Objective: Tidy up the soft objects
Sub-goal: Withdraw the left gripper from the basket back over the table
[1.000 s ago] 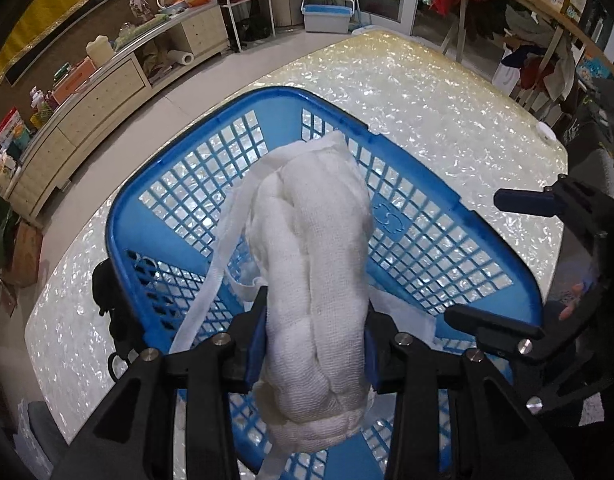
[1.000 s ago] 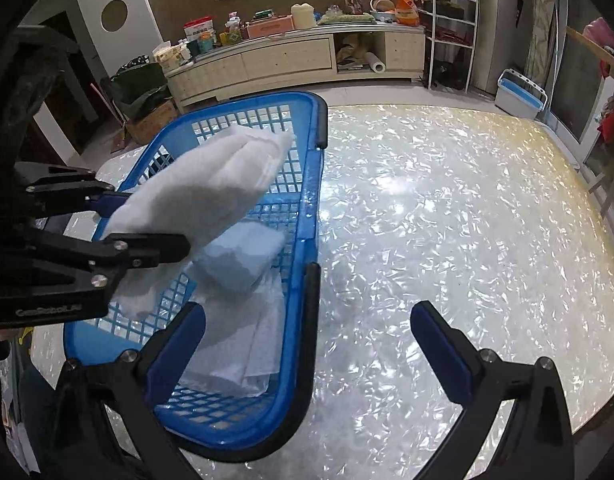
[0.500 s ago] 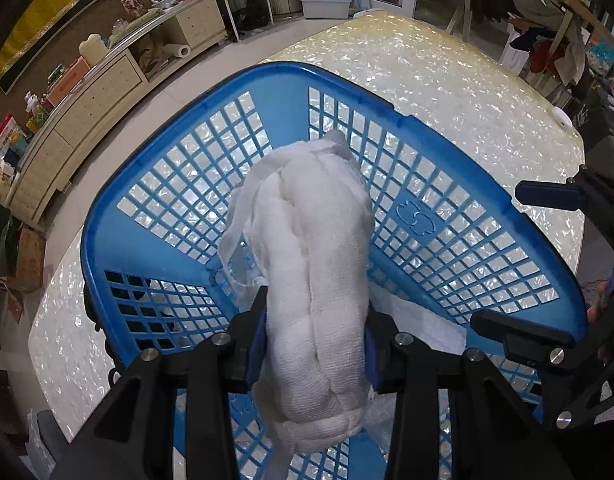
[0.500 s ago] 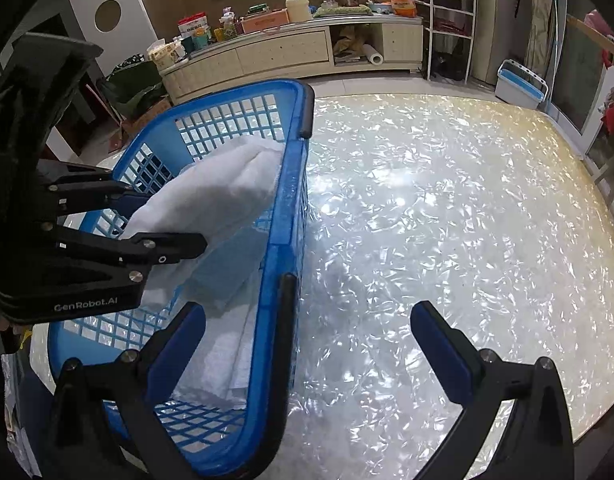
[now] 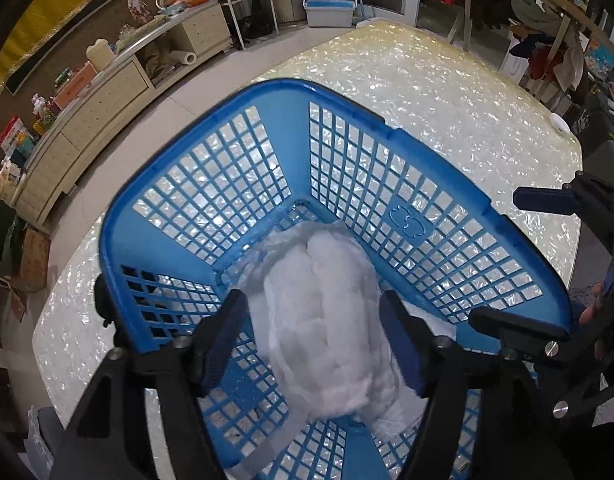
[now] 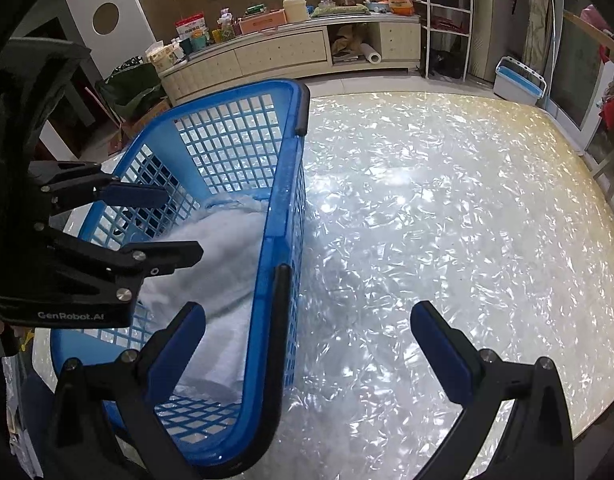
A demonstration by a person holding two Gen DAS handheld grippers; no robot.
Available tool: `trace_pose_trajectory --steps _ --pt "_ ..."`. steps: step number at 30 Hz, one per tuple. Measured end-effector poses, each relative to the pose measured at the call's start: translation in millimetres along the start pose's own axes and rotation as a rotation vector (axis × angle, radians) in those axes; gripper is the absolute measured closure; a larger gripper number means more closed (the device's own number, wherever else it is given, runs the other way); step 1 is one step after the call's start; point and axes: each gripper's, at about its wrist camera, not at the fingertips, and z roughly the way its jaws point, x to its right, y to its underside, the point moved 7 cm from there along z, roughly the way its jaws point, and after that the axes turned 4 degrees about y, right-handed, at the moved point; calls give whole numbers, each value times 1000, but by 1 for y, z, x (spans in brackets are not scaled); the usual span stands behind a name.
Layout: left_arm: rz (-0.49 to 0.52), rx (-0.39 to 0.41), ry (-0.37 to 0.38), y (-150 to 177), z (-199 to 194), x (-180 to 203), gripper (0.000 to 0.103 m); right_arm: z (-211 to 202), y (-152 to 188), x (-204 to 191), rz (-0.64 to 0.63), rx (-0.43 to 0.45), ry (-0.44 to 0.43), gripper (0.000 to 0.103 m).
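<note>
A shimmering pearl-patterned desk (image 6: 447, 220) fills the room's middle, with a cream sideboard (image 6: 291, 54) along the far wall. On the desk sits the blue basket (image 5: 347, 120). A second ago the left tool (image 5: 315, 340) was clamped on the white cloth bundle (image 5: 327, 320) above the rim; now its jaws stand wide and the bundle lies down inside the basket, on top of what looks like other pale fabric, though the blur makes that hard to sort out. So this piece appears to be delivered. The right tool (image 6: 307, 344) hangs with jaws wide and holding nothing, straddling the basket's near wall, one finger inside and one over bare desk. I'd guess the left tool now only needs to lift clear
</note>
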Motion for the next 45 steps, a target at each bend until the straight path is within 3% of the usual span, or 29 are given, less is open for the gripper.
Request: trace_pose_trajectory --steps 3,12,19,30,45 --pt "3 9 -10 3 -10 1 24 -5 2 2 1 7 -2 0" --pt "-34 50 -34 19 -47 -2 21 -27 6 -1 -5 37 3 0" --pt "-55 78 -67 37 -77 -1 11 -47 10 -13 -24 66 2 0" --pt "-145 138 -80 77 -120 -14 11 -60 12 -41 -73 89 -18 0" --pt "-290 153 -131 153 -161 -57 10 -54 10 -97 -150 99 -74 0"
